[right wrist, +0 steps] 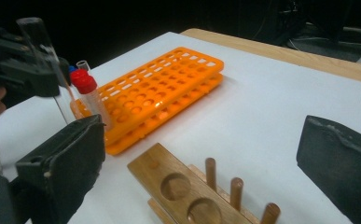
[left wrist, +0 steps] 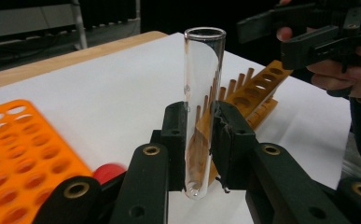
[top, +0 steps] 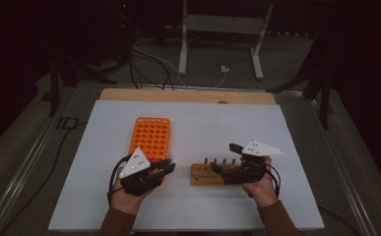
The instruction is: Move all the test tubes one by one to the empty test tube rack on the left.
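Observation:
A clear, uncapped test tube point(left wrist: 201, 88) stands upright between the pads of my left gripper point(left wrist: 199, 135), which is shut on its lower part. In the high view the left gripper point(top: 167, 168) hovers just off the near right corner of the orange tube rack point(top: 150, 136). To its right lies a wooden rack point(top: 208, 173) with round holes and pegs. My right gripper point(top: 226, 158) is over that wooden rack point(right wrist: 178, 186), jaws wide open point(right wrist: 206, 140) with nothing between them. The right gripper view also shows the held tube point(right wrist: 37, 41).
A red-capped tube point(right wrist: 87, 91) stands in the near corner of the orange rack point(right wrist: 169, 84), with a blue cap point(right wrist: 72, 69) and another clear tube behind it. White mat point(top: 203, 123) covers the table; a wooden edge point(top: 188, 95) runs along the back.

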Motion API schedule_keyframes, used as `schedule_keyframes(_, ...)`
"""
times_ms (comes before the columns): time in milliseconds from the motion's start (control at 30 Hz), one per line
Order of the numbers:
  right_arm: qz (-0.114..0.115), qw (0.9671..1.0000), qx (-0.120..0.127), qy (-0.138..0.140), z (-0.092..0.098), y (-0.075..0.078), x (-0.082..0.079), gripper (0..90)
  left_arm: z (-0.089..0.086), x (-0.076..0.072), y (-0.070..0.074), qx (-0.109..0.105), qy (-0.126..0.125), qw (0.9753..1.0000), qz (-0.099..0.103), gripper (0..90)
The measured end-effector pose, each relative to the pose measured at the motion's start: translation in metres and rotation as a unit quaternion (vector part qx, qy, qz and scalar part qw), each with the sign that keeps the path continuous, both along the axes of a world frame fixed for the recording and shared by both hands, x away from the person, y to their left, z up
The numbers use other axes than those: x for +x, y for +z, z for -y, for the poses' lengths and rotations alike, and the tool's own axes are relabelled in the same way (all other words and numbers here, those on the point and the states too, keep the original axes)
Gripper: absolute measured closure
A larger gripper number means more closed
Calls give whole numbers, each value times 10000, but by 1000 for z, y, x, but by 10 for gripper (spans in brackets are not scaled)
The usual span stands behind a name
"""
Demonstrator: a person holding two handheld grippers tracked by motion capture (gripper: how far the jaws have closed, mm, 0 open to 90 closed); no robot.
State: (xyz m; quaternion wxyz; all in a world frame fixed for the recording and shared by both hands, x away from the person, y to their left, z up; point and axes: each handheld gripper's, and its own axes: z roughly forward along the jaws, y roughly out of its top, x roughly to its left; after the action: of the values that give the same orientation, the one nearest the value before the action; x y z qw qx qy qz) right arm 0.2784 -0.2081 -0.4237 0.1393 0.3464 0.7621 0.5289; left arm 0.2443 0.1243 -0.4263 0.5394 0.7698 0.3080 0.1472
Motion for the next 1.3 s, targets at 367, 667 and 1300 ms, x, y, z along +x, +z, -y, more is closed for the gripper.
schedule_keyframes(367, -18, 9998, 23, -177, 14, -4, -1, 1, -26, -5, 6, -104, 250, 9996, 88, 763)
schedule_keyframes(667, -13, 9996, 5, -271, 22, -5, -1, 1, -44, -8, 14, -179, 487, 9985, 158, 763)
schedule_keyframes(1300, -18, 9989, 23, -475, 39, -11, -6, 1, -76, -11, 21, -103, 1092, 9934, 333, 763)
